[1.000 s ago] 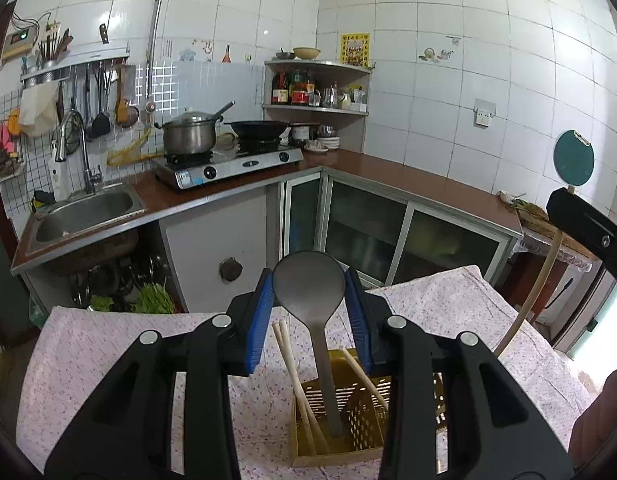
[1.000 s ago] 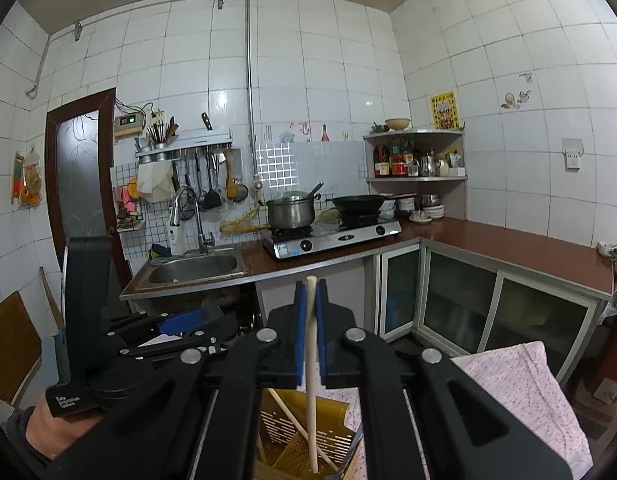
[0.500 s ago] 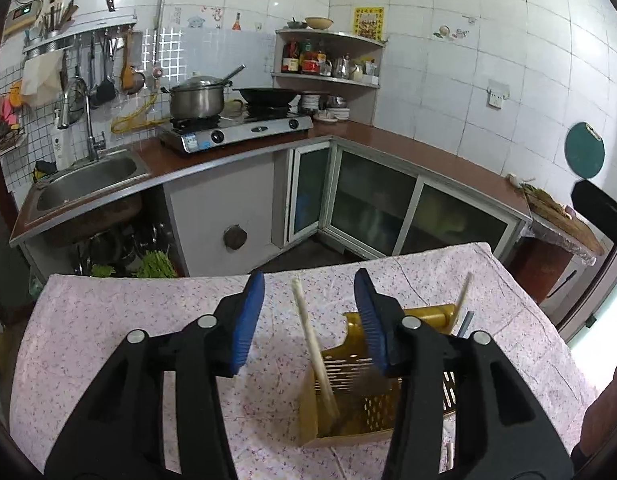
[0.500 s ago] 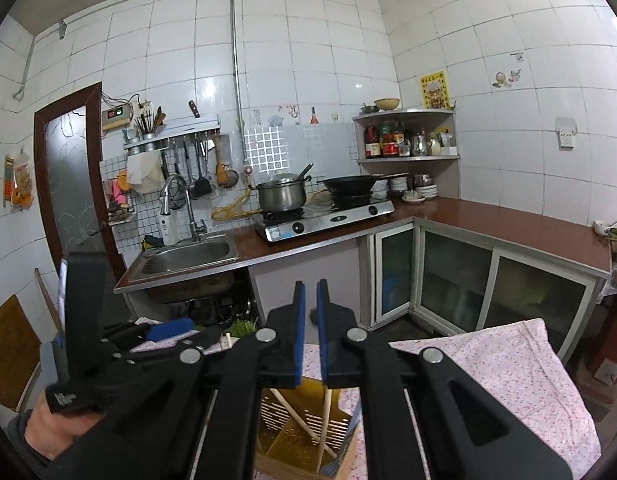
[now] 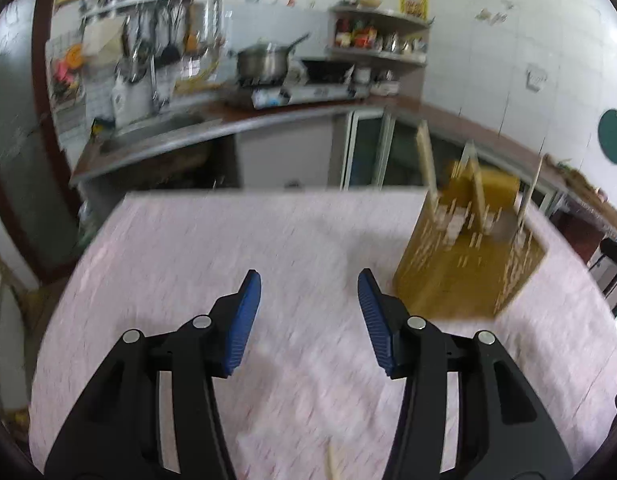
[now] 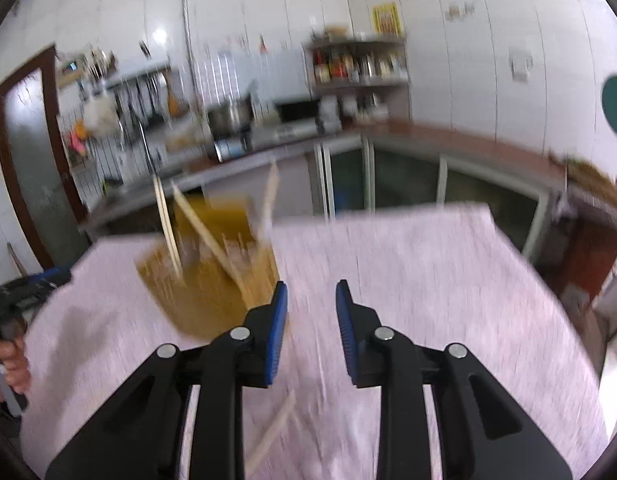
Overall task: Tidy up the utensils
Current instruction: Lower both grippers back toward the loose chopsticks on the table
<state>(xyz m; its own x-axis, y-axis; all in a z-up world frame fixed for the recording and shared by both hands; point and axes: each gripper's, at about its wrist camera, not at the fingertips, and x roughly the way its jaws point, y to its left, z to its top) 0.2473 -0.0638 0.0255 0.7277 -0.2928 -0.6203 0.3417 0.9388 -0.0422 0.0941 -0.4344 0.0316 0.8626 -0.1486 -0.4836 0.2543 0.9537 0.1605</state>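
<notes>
Loosely upright, chopsticks (image 6: 164,224) lean apart inside the yellow caddy (image 6: 204,296).

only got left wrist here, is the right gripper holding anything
Observer: No, the right gripper is open and empty.
Operator: any utensils near it, out of the basket
Observer: One chopstick lies on the cloth below that gripper, nearer the camera than its fingertips.
Operator: where's the basket from there
Observer: The basket stands ahead of the gripper and to its left.
</notes>
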